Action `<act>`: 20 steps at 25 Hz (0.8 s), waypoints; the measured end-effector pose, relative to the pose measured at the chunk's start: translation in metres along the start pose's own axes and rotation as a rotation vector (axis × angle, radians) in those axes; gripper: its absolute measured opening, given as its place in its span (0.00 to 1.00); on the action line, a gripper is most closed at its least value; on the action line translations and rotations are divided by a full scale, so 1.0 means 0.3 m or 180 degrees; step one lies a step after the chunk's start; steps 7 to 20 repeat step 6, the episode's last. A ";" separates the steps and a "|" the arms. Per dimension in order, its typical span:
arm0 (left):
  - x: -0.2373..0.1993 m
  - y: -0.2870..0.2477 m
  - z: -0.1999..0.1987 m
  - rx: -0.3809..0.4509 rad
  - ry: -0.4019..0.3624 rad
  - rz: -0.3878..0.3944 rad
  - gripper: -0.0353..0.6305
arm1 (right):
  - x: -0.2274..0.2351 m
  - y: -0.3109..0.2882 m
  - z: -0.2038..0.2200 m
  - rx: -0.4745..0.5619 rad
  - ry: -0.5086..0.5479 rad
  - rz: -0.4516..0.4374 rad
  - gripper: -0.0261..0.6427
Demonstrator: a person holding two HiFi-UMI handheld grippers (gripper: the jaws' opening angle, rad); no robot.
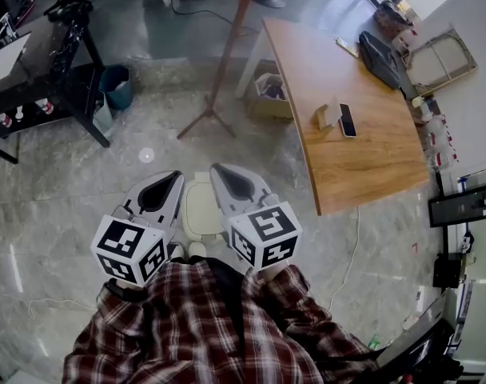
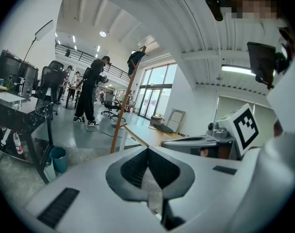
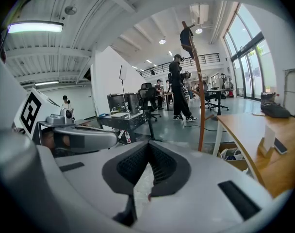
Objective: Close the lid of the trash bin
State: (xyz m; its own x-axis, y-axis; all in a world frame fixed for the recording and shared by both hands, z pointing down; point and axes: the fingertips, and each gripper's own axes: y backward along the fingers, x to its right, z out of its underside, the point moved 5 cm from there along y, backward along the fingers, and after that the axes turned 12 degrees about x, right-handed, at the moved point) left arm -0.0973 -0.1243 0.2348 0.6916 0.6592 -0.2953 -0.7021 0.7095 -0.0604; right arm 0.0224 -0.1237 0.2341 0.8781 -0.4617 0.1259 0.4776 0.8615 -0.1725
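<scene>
A small cream trash bin (image 1: 200,206) stands on the stone floor right in front of my feet, seen from above between the two grippers. Its lid appears to lie flat on top. My left gripper (image 1: 176,177) hangs over the bin's left side and my right gripper (image 1: 217,169) over its right side, both pointing forward. Each has its jaws together with nothing held. In the left gripper view the left gripper (image 2: 147,149) points across the room, and the right gripper (image 3: 148,144) does the same in its own view. Neither gripper view shows the bin.
A wooden table (image 1: 339,126) with a phone (image 1: 347,120) stretches away at the right, with a box of rubbish (image 1: 268,93) under its far end. A wooden tripod stand (image 1: 219,70) rises ahead. A teal bucket (image 1: 117,85) sits beside a black workbench (image 1: 51,54) at the left. People stand further off.
</scene>
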 end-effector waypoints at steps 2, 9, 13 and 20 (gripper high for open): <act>-0.002 0.005 0.002 -0.0001 -0.0001 -0.0004 0.07 | -0.004 -0.001 0.001 0.0000 0.0001 -0.0010 0.06; -0.012 0.021 0.004 0.0000 -0.0006 -0.0031 0.07 | -0.016 -0.011 0.005 0.0003 0.0008 -0.0037 0.06; -0.012 0.021 0.004 0.0000 -0.0006 -0.0031 0.07 | -0.016 -0.011 0.005 0.0003 0.0008 -0.0037 0.06; -0.012 0.021 0.004 0.0000 -0.0006 -0.0031 0.07 | -0.016 -0.011 0.005 0.0003 0.0008 -0.0037 0.06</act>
